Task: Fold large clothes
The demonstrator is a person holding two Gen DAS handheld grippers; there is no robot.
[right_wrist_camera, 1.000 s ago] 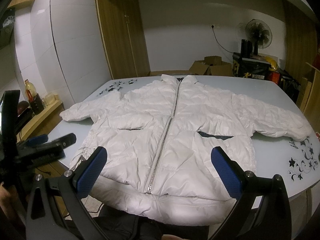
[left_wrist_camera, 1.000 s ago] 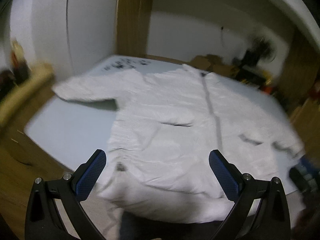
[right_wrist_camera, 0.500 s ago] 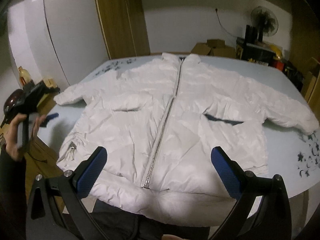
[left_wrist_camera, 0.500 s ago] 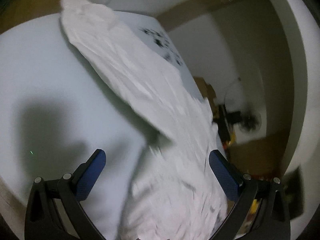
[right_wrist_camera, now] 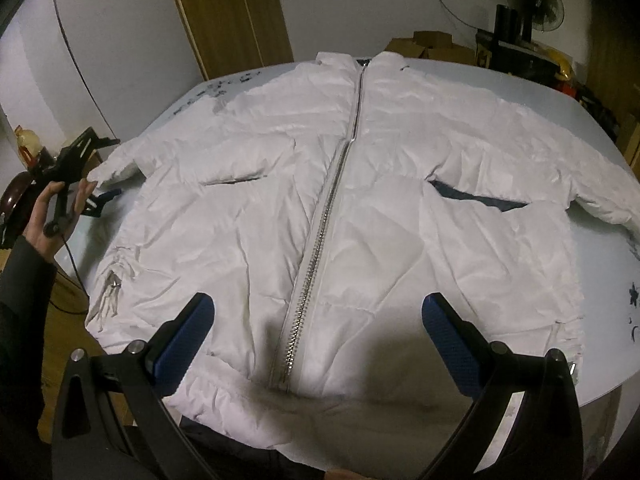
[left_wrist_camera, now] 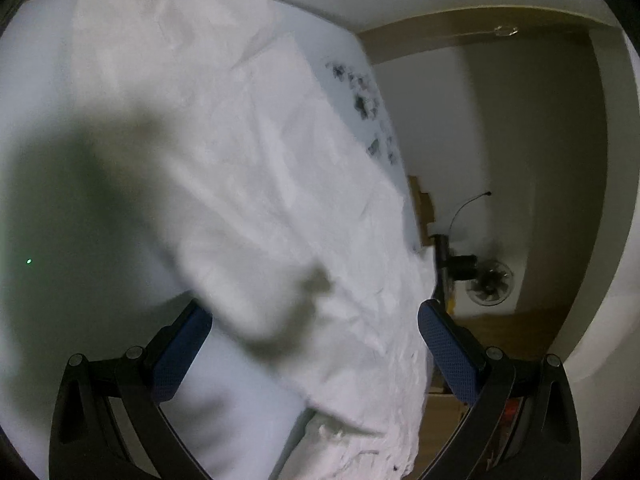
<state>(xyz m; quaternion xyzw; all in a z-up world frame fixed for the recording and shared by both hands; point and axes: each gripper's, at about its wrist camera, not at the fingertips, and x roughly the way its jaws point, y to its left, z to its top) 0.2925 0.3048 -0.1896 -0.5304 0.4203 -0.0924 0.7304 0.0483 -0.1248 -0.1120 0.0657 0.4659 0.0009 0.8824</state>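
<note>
one white puffer jacket (right_wrist_camera: pixel 340 208), quilted and crinkled, lay flat and front-up on the pale, smooth table (right_wrist_camera: pixel 552 96), closed by one silver metal zipper (right_wrist_camera: pixel 320 232) down its middle, with two dark slit pockets. the right gripper (right_wrist_camera: pixel 316 344) hovered over the hem, its two blue textured pads spread wide and holding nothing. the left gripper (left_wrist_camera: pixel 312 344) stood wide around the jacket's left sleeve (left_wrist_camera: pixel 248 168), not pinching it.

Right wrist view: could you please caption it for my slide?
White puffer jacket spread zipped on the table, right gripper open above its hem.
</note>
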